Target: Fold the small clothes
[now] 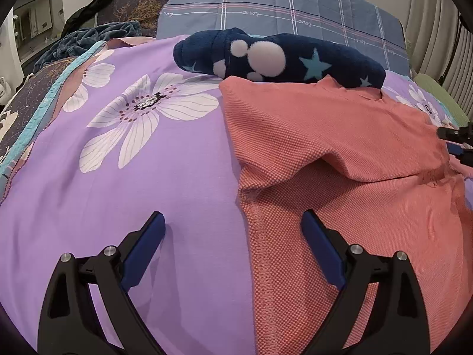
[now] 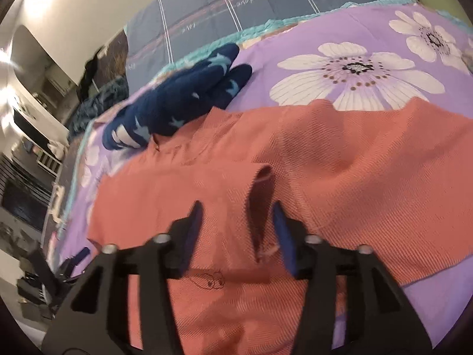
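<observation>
Coral knit garment (image 1: 340, 153) lies on the purple floral bedspread (image 1: 133, 177) — partly folded, it seems, one flap doubled over. Left gripper (image 1: 233, 222) and right gripper (image 2: 236, 210) hover, fingers apart, gripping nothing. Beyond — navy starred fleece piece (image 1: 278, 56), apparently unfolded.
</observation>
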### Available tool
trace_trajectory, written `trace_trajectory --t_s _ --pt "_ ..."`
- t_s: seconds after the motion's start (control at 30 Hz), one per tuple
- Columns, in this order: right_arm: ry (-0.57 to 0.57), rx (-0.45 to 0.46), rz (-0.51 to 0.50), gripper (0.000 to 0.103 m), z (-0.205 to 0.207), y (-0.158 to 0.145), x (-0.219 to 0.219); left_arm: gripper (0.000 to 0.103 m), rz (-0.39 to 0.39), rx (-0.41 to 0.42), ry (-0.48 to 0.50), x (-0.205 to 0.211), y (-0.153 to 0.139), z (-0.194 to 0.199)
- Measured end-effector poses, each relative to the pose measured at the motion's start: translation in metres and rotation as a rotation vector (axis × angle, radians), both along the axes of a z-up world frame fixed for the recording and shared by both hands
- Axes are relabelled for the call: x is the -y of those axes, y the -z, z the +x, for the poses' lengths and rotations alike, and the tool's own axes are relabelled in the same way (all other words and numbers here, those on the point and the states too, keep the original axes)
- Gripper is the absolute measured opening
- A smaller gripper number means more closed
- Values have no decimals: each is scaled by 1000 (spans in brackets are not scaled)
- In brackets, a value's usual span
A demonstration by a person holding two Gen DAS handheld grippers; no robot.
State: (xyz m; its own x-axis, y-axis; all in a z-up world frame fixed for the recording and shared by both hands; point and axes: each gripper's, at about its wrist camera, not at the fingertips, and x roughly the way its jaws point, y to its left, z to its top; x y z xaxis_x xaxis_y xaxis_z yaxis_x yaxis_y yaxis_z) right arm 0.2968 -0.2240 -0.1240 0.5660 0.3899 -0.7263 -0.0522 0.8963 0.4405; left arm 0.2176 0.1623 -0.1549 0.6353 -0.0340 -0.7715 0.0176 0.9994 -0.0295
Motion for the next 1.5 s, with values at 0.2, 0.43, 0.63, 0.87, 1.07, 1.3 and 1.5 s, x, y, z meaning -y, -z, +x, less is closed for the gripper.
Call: trace_trajectory --t_s 0.2,0.43,0.63,0.87,1.07,1.3,1.5 --pt "-86 -18 -13 53 12 7 -8 94 135 63 -20 11 -14 17" --pt "-51 169 -1 9 10 -39 -9 91 367 83 -137 15 -11 34" --pt "3 -23 -54 25 28 12 15 91 377 84 -120 13 -10 23" --pt "-116 116 -13 25 -17 -15 8 70 301 130 -57 16 -35 -2" --pt "-97 -5 -214 23 -5 26 -16 29 58 174 40 35 -70 3" --pt "-58 41 -96 40 -24 6 13 43 156 12 22 67 3 57" --pt "-97 -42 -31 7 0 22 7 58 100 10 -9 60 3 55"
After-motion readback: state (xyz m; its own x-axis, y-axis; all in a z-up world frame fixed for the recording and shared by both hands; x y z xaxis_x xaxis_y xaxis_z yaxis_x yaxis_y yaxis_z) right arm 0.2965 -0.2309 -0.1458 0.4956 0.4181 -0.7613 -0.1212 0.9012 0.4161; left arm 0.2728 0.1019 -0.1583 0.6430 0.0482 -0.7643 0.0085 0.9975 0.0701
